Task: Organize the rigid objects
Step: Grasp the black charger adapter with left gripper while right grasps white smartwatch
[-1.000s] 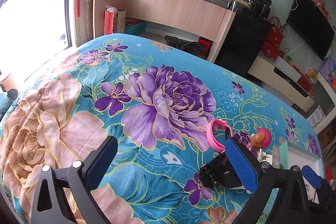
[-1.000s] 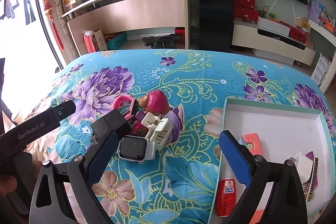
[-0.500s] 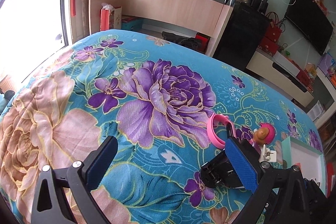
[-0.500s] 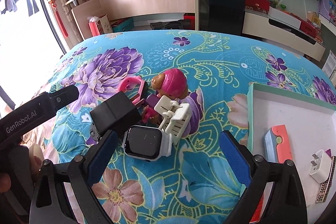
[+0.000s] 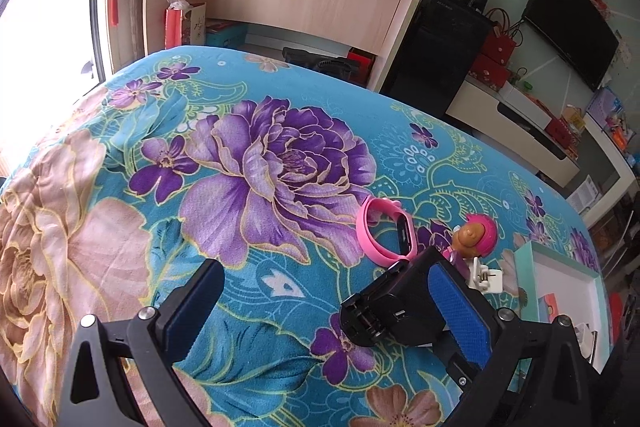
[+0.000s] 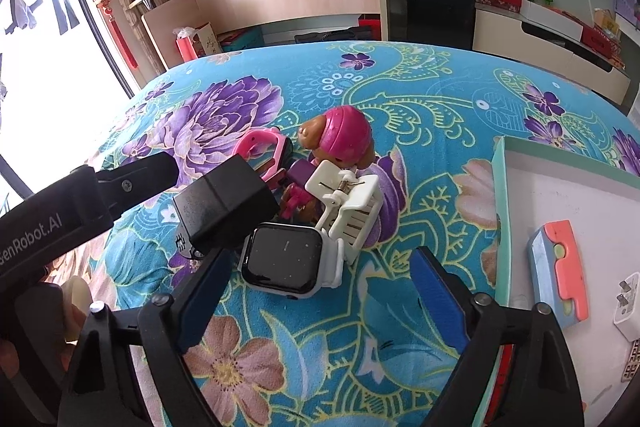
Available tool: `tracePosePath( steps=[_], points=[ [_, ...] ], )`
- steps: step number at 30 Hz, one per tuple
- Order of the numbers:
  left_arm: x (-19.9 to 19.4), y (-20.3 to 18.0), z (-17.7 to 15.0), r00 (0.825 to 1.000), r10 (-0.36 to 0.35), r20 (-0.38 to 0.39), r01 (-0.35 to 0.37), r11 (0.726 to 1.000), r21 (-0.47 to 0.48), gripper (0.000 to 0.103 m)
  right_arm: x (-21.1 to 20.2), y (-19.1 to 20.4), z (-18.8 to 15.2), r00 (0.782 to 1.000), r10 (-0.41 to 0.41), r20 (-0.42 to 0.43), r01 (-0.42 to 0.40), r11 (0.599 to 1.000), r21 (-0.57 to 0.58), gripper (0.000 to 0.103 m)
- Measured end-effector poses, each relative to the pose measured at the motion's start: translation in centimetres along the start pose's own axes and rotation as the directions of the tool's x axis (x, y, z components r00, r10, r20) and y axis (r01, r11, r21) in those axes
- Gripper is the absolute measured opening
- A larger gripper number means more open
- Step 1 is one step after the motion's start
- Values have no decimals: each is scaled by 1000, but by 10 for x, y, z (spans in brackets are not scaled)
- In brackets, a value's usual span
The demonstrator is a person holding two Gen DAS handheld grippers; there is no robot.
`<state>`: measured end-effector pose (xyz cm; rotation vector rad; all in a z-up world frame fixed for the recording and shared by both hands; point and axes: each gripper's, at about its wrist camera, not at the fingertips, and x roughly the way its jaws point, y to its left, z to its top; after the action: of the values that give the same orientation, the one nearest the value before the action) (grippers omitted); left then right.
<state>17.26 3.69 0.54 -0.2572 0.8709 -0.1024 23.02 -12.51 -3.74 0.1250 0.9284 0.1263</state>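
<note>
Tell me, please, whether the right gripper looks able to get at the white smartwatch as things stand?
Probably yes. The right gripper is open, and the white smartwatch lies face up just ahead between its fingers. The black adapter and white clip crowd its far side, but the near side looks free.

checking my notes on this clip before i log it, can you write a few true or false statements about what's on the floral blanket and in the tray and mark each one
1. The right gripper is open, holding nothing. True.
2. The white-cased smartwatch with a black screen lies inside the shallow white tray with a green rim. False: it lies on the blue floral blanket, beside the white plastic spring clip.
3. The toy figure with a magenta helmet is on the blanket, not in the tray. True.
4. The pink wristband is gripped by the left gripper. False: it lies free on the blanket, beyond the black boxy adapter.
5. An orange and blue block lies in the tray. True.
</note>
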Motion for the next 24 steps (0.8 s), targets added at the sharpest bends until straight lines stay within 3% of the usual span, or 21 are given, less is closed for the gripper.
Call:
tracePosePath(
  steps=[5,10,16,24],
  points=[
    [3,-10,-2,1000,-10,-15,11,999,51,103,2,1,-1,999,32,-9,-32,999,10,74],
    [4,-24,-5,999,-32,-30,35,993,110,103,0,2,-2,997,80,-8,-80,996,30,58],
    [9,-38,-7,1000,2,-31,3,985,174,103,-1,-1,-2,996,87,-5,-86,995,50,58],
    [21,-48,-9,998,0,-65,14,977,211,103,-1,-6,-3,995,103,-14,-102,992,77,58]
  ],
)
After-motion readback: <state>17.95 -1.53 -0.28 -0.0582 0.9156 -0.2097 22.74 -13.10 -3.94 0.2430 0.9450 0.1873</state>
